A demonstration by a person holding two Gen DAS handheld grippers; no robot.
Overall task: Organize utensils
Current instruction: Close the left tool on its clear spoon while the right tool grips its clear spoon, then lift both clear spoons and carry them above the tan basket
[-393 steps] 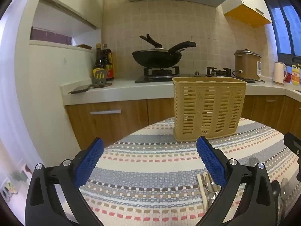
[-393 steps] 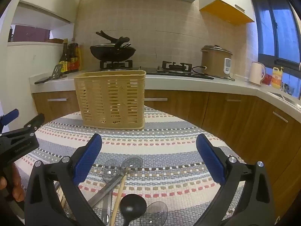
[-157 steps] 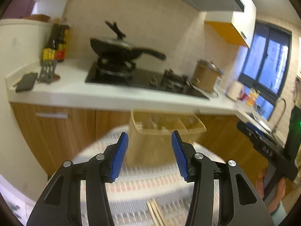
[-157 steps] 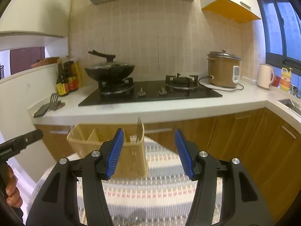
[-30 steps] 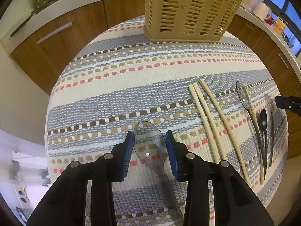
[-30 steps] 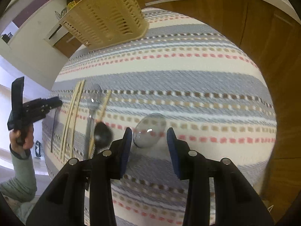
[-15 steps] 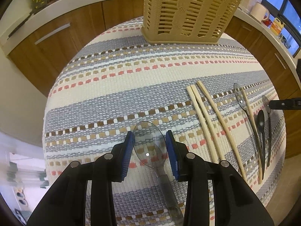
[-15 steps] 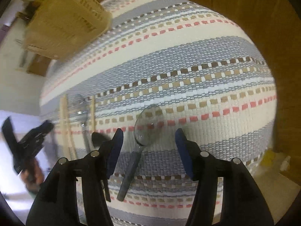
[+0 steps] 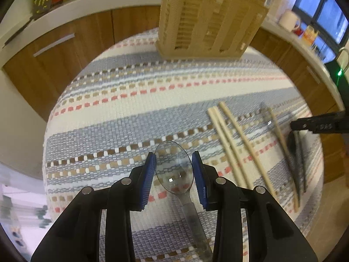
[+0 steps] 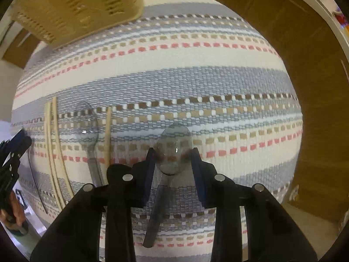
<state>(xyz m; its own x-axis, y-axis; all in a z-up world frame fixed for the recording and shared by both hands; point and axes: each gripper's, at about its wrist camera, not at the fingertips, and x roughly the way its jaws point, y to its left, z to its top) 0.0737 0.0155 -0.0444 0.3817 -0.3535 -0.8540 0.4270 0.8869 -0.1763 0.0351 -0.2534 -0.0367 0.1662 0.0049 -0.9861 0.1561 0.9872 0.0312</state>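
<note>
My left gripper (image 9: 173,166) is shut on the bowl of a clear plastic spoon (image 9: 173,169) and holds it over the striped cloth. My right gripper (image 10: 173,156) is shut on the bowl of a second clear spoon (image 10: 174,146), its grey handle hanging down between the arms. Three wooden chopsticks (image 9: 231,144) lie on the cloth to the right in the left wrist view. A third clear spoon (image 10: 88,126) and the chopsticks (image 10: 52,135) lie left of my right gripper. The tan slotted utensil basket (image 9: 209,21) stands at the far side of the table, and shows in the right wrist view (image 10: 72,6).
The round table carries a striped woven cloth (image 9: 135,91). A dark spoon (image 9: 294,144) lies near the right edge. Wooden cabinets (image 9: 54,50) and a white counter ring the table. The right gripper's tip (image 9: 316,126) shows at the right of the left wrist view.
The right gripper has closed onto the clear spoon and the view has shifted towards the basket. The left gripper still holds its spoon and has tilted up a little.
</note>
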